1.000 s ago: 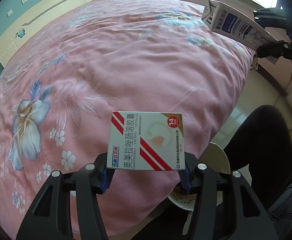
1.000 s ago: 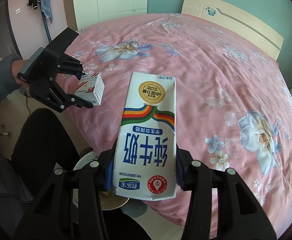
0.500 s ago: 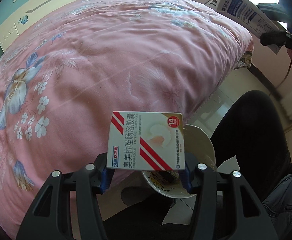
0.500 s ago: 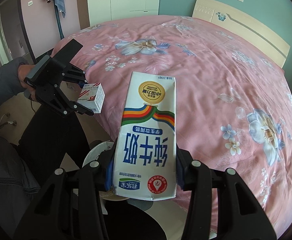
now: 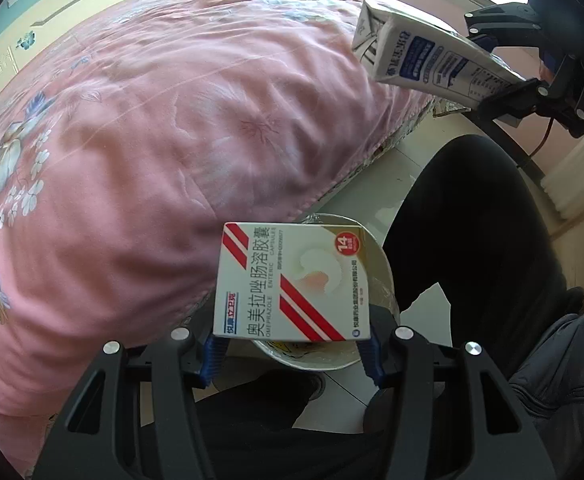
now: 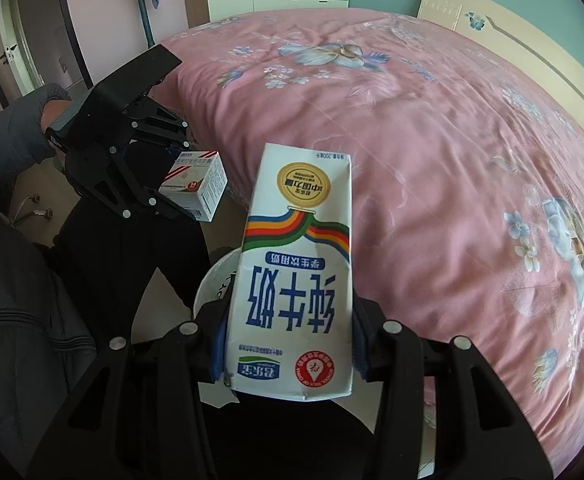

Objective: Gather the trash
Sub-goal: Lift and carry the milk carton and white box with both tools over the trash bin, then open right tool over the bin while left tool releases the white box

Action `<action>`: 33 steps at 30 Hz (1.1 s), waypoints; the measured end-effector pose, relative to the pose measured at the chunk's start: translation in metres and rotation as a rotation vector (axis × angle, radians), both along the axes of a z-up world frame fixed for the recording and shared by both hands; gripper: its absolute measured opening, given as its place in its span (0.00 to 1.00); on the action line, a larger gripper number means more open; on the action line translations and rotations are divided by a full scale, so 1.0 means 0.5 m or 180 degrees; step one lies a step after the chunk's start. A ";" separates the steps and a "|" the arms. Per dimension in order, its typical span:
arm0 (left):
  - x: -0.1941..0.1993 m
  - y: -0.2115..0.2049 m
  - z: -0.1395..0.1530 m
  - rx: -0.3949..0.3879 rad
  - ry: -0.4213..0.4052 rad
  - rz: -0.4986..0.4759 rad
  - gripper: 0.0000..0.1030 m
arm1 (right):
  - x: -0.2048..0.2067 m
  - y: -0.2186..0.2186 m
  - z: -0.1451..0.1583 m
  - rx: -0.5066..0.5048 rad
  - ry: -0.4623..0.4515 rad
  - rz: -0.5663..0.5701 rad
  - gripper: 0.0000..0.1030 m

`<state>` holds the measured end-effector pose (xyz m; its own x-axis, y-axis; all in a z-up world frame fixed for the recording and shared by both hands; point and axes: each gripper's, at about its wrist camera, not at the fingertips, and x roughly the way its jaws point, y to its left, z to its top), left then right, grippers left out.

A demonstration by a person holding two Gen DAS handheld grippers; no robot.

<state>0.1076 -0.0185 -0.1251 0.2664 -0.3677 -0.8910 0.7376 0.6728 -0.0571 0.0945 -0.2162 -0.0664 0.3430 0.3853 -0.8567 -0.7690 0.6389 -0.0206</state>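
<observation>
The left gripper point(image 5: 292, 354) is clamped on a white and red medicine box point(image 5: 294, 282), held flat between its blue pads; just beyond and below the box sits a round white bin point(image 5: 378, 276) at the foot of the pink floral bed point(image 5: 152, 140). The right gripper point(image 6: 288, 354) squeezes a white milk carton point(image 6: 298, 272) by its sides, the bin's rim point(image 6: 212, 280) showing directly under it.
</observation>
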 end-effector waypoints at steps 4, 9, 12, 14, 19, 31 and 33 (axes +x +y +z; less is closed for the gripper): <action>-0.018 -0.023 -0.025 0.0011 0.0084 -0.0098 0.55 | -0.013 0.012 -0.040 -0.0007 0.0115 0.0038 0.46; -0.026 -0.047 -0.074 0.0051 0.0250 -0.0181 0.55 | -0.016 0.028 -0.098 0.0015 0.0314 0.0071 0.46; -0.021 -0.062 -0.108 0.0084 0.0359 -0.0208 0.55 | -0.013 0.037 -0.129 0.0022 0.0423 0.0086 0.46; -0.021 -0.069 -0.128 0.0100 0.0424 -0.0220 0.55 | -0.011 0.045 -0.146 0.0003 0.0478 0.0094 0.46; -0.009 -0.082 -0.169 0.0108 0.0566 -0.0223 0.55 | -0.004 0.057 -0.181 -0.0009 0.0609 0.0116 0.46; 0.015 -0.112 -0.256 0.0206 0.0846 -0.0220 0.55 | 0.036 0.098 -0.260 -0.0055 0.0898 0.0128 0.46; 0.023 -0.116 -0.265 0.0209 0.0887 -0.0222 0.55 | 0.040 0.104 -0.273 -0.0086 0.0942 0.0136 0.46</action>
